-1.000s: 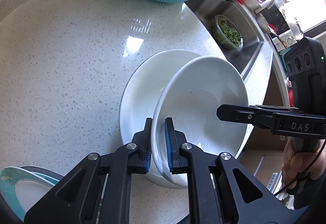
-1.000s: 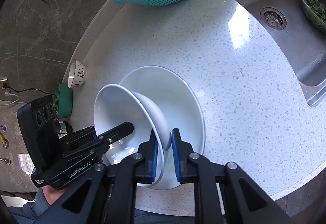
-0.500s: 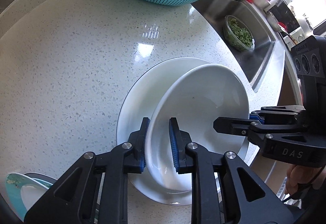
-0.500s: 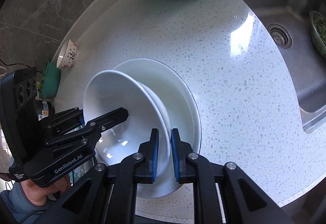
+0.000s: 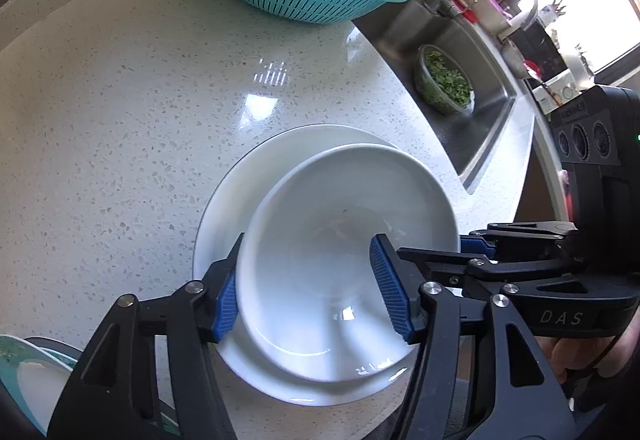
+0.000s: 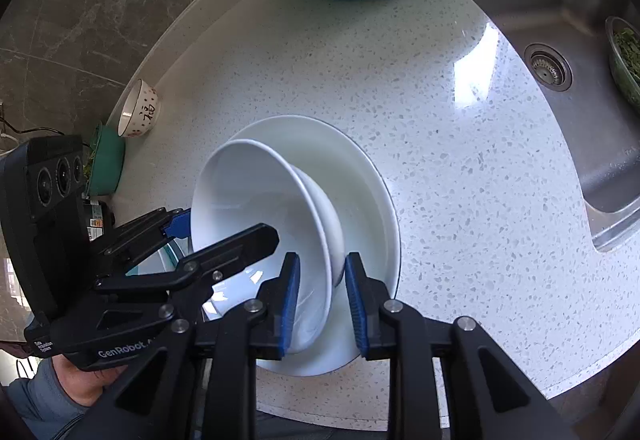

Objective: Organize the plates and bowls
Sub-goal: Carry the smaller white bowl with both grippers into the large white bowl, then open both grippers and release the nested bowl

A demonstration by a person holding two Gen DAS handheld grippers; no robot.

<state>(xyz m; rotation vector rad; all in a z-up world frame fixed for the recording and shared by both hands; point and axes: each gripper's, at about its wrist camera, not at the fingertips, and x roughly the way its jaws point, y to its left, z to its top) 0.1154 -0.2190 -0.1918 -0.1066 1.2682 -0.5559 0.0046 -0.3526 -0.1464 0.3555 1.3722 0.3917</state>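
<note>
Both grippers have spread apart since a moment ago, left gripper point(image 5: 312, 288) wide and right gripper point(image 6: 322, 304) narrower, each straddling the rim of the white bowl point(image 5: 344, 272) now nested in the plate point(image 5: 228, 200) directly ahead, freeing retreat.

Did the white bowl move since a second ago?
Yes. The white bowl tipped down flatter onto the white plate beneath it, and the left gripper opened off its rim.
</note>
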